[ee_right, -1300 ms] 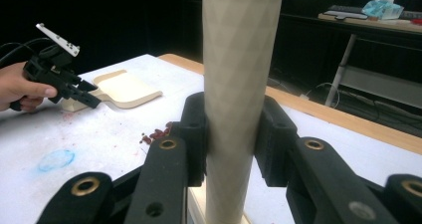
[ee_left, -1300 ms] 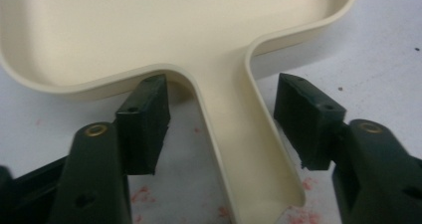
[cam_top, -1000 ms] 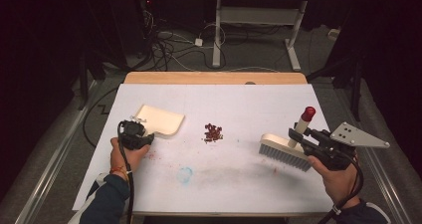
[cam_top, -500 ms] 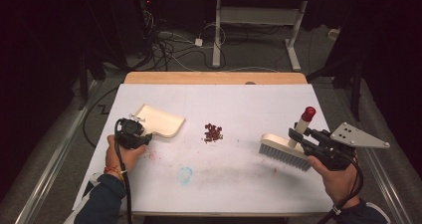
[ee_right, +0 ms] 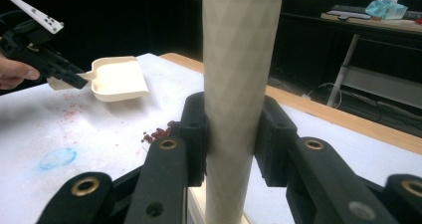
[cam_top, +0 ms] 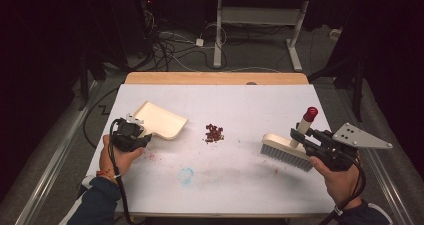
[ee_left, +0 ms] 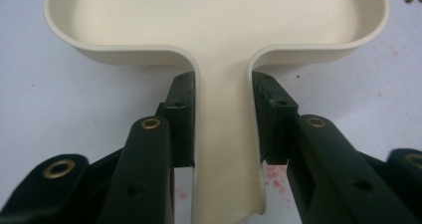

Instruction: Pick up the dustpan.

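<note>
The work in hand is to sweep a small pile of dark red crumbs (cam_top: 214, 133) into a cream dustpan (cam_top: 161, 120) with a hand brush (cam_top: 286, 152), and I judge it is only at the start. The left gripper (cam_top: 131, 135) holds the dustpan by its handle: in the left gripper view the two black fingers (ee_left: 180, 115) press on both sides of the narrow handle (ee_left: 225, 134), so they are clenched on it. The pan lies on the white surface (cam_top: 240, 185) at the left, with its open edge turned to the crumbs, but it is apart from them. The right gripper (cam_top: 320, 146) grasps the brush by its upright handle, which has a red cap (cam_top: 310, 113); in the right gripper view the fingers (ee_right: 195, 134) are closed around the pale handle (ee_right: 240, 84). The bristles of the brush rest on the surface at the right, well apart from the pile. The crumbs lie together between the two tools, nearer to the pan, and none is visible inside the pan. So both tools are already taken, and what is left is the whole sweeping: to bring the pan close to the pile and push the crumbs in. Some faint red and blue marks stay on the surface
</note>
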Demonstrator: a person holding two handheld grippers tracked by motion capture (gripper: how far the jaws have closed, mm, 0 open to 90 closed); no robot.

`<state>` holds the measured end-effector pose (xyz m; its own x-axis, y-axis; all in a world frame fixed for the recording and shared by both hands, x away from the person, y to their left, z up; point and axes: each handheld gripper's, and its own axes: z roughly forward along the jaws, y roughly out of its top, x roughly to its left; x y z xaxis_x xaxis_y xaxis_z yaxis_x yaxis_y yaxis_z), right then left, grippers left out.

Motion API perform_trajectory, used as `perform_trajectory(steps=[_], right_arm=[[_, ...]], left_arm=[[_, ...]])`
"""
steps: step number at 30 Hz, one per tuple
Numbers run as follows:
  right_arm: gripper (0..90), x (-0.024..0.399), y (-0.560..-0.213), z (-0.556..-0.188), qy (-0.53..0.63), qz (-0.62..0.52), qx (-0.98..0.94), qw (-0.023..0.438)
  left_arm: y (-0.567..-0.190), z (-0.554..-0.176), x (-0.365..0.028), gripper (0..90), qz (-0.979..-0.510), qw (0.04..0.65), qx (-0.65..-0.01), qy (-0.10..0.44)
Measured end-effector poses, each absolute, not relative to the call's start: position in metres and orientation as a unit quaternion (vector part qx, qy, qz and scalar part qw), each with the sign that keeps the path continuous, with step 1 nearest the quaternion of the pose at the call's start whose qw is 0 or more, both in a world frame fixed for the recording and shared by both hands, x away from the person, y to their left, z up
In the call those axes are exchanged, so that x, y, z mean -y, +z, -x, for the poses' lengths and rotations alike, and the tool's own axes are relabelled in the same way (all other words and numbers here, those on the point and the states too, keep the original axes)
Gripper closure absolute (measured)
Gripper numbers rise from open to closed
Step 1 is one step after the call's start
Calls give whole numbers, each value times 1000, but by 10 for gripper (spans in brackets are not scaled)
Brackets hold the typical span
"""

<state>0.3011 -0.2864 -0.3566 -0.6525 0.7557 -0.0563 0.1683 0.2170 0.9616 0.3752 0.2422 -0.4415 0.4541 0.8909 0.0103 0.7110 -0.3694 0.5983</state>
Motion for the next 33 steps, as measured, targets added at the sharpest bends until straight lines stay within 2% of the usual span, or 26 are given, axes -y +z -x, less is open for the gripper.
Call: perform_trajectory(steps=[11, 23, 33], right_arm=[[701, 285, -356, -305, 541, -320, -729, 272], [702, 282, -357, -305, 538, -318, -732, 271], [701, 281, -357, -306, 536, -316, -734, 273]], left_arm=[[-432, -346, -243, 644, -834, 268, -456, 155], [-438, -311, -221, 644, -872, 248, -403, 125], [-445, -308, -210, 644, -886, 241, -381, 113]])
